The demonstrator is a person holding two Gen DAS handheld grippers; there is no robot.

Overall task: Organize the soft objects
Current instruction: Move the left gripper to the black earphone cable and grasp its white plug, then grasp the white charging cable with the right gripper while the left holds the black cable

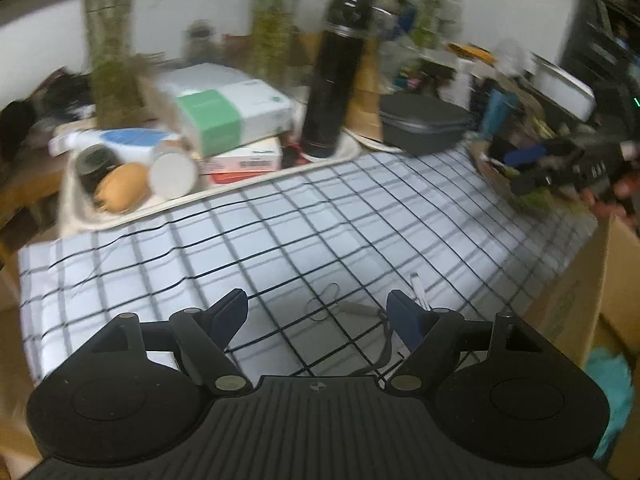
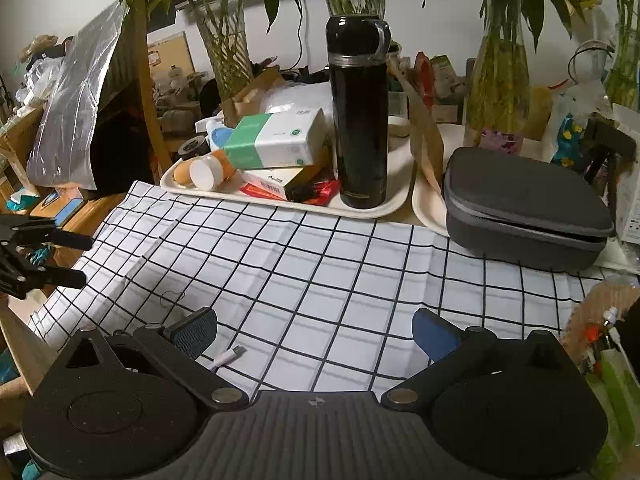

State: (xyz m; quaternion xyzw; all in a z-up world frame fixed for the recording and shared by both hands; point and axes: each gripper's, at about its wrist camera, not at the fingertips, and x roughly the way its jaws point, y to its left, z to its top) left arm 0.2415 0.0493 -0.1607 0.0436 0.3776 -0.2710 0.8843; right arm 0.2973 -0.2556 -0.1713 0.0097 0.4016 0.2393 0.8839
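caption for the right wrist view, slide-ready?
Open right hand-held gripper over the checked cloth, facing a tray holding a black flask.

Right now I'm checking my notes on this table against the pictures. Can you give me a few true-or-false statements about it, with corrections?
1. The left gripper holds the checked cloth. False: its jaws stand open, with nothing clamped between them.
2. The black flask stands upright on a cream tray. True.
3. The grey zip case lies open. False: it is closed.
4. The right gripper is open above the cloth. True.
5. A green-and-white box rests on other boxes on the tray. True.
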